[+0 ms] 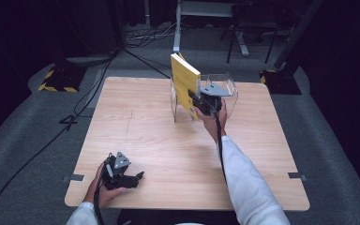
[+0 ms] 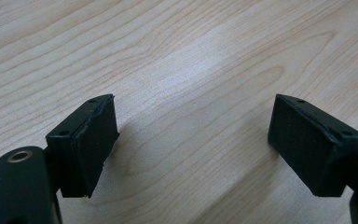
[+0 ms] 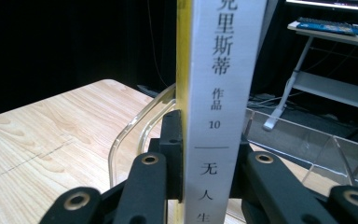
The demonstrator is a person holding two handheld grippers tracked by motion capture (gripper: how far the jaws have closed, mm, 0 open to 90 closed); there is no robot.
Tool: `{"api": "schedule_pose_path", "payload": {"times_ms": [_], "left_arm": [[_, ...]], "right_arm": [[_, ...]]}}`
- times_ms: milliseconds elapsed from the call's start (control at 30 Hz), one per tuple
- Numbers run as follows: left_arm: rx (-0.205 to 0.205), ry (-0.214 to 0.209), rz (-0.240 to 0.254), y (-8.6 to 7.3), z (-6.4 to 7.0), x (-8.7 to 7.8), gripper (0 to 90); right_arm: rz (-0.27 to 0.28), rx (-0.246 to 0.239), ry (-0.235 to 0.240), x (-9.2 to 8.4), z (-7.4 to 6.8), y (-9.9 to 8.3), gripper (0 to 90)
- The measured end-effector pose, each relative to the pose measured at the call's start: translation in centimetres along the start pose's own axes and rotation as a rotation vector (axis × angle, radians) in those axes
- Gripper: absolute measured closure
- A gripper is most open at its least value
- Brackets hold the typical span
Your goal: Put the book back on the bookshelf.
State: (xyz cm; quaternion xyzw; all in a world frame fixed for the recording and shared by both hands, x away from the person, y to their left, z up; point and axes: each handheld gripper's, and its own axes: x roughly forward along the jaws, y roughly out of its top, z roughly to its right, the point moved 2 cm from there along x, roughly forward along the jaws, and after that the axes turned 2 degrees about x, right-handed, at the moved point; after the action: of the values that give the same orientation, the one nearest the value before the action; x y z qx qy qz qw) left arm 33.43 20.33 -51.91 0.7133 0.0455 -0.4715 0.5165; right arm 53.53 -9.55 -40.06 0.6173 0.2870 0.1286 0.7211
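Note:
A yellow-covered book [image 1: 184, 83] with a white spine [image 3: 221, 93] printed in black characters stands upright at the far middle of the table. My right gripper [image 1: 201, 101] is shut on it, one black jaw pressed to each cover, and holds it over the left end of a clear plastic book stand [image 1: 225, 93]. My left gripper [image 1: 138, 177] rests low near the front left of the wooden table [image 1: 145, 140], held in a hand. Its two black pads [image 2: 95, 140] stand wide apart with only bare wood between them.
The clear stand's curved dividers [image 3: 135, 126] rise just left of the book. Beyond the table's far edge lie cables [image 1: 145, 37], a white metal frame [image 1: 178, 28] and yellow-black weighted bases [image 1: 56, 79]. A shelf with a keyboard [image 3: 335, 25] stands behind.

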Motion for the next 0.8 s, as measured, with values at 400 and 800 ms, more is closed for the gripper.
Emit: {"api": "schedule_pose_path", "payload": {"times_ms": [400,800], "left_arm": [[-0.007,-0.001,-0.001,0.0,0.1,0.0,16.3],[-0.006,-0.001,0.0,0.0,0.1,0.0,16.4]], "right_arm": [[-0.004,0.033,-0.044,2.0,0.1,-0.3,76.3],[-0.027,0.049,-0.081,4.2,-0.2,-2.1,76.3]]}}
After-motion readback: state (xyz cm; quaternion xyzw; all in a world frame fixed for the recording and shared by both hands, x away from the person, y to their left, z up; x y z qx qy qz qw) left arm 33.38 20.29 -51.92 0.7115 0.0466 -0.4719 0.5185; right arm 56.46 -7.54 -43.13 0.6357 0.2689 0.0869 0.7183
